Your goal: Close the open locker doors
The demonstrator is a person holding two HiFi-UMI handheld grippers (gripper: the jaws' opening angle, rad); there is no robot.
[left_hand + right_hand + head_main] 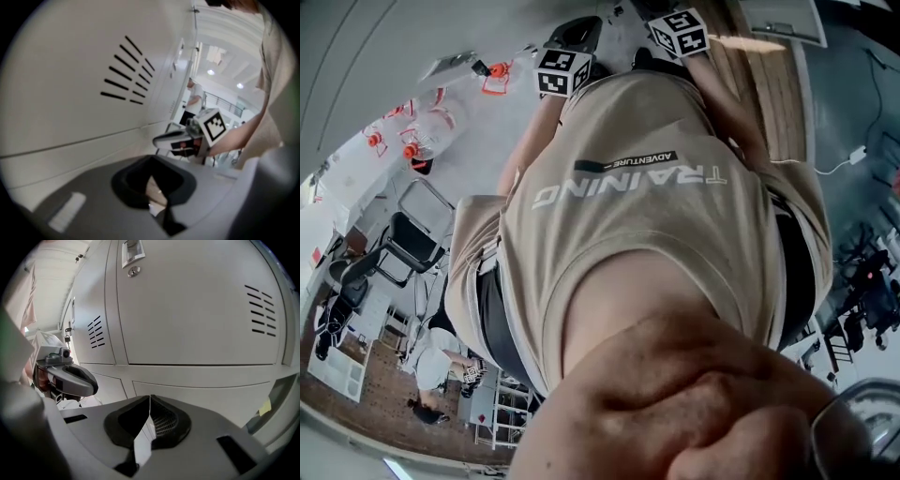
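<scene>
Fingers are pressed together on the left gripper [152, 194] and right gripper [150, 418], nothing held. The locker doors [197, 310] just ahead look shut, so an open one elsewhere could easily be missed, tbh.

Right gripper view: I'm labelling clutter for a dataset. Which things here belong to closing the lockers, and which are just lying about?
Job: locker doors, door latch, right gripper, left gripper.
Lying about: yellow note at the lower right.
</scene>
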